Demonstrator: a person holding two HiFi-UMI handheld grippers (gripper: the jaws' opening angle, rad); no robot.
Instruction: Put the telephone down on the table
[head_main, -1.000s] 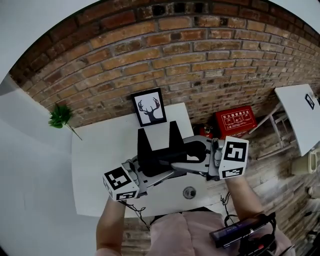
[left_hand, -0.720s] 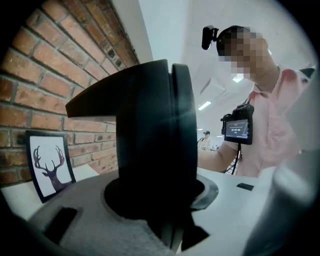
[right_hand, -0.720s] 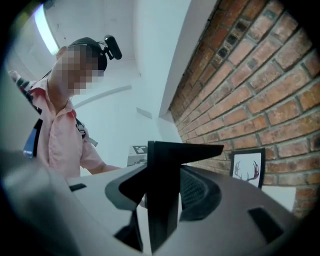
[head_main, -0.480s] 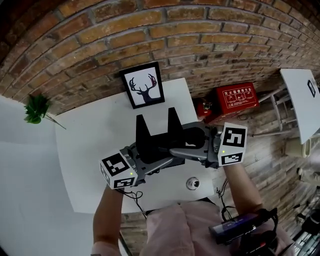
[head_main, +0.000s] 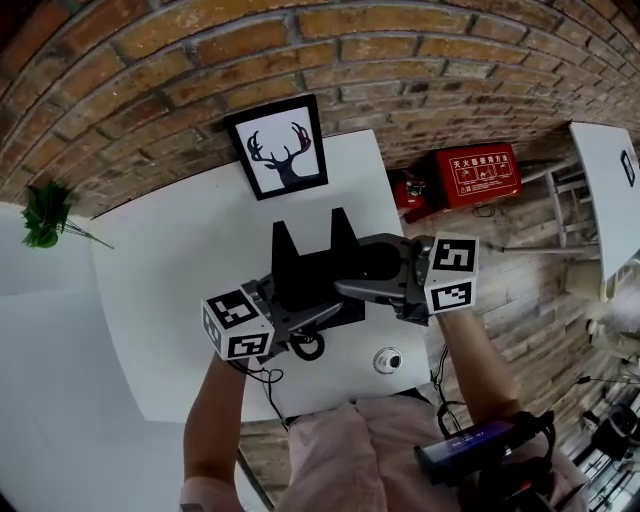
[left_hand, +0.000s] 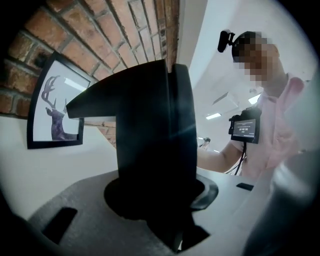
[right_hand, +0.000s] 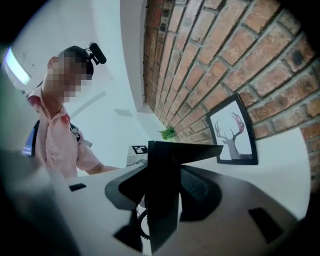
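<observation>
Two-handed carry of a telephone, read from left to right. Far out to the left of both claws, a small green leafy plant (head_main: 40, 215) stands at the edge of the white rectangular surface (head_main: 170, 300). The left claw (head_main: 300, 322) (left_hand: 165, 210) points rightward, its jaws partly apart and clamped on the left end of the black plastic telephone with two pointed horns (head_main: 315, 280) (left_hand: 150, 145). Nothing else is in its grip. The telephone lies directly between the two claws, over the near right part of the surface. Its long axis runs from one claw to the other, and its horns are turned toward the red brick wall (head_main: 330, 60). Beyond the claws, against that wall, leans a black-framed print of a deer's head (head_main: 278, 148). A black coiled cord (head_main: 308, 347) hangs just on the near side of the left claw. The right claw (head_main: 352, 287) (right_hand: 160, 210) points leftward, jaws likewise partly apart and pressed on the telephone's right end (right_hand: 165, 190). A small round grey object (head_main: 388, 361) sits on the surface just nearer the person than this claw. Whether the telephone's base touches the surface cannot be told. Both hands are equally close, so the set-down is judged to call for a level, joint lowering straight beneath the claws.
</observation>
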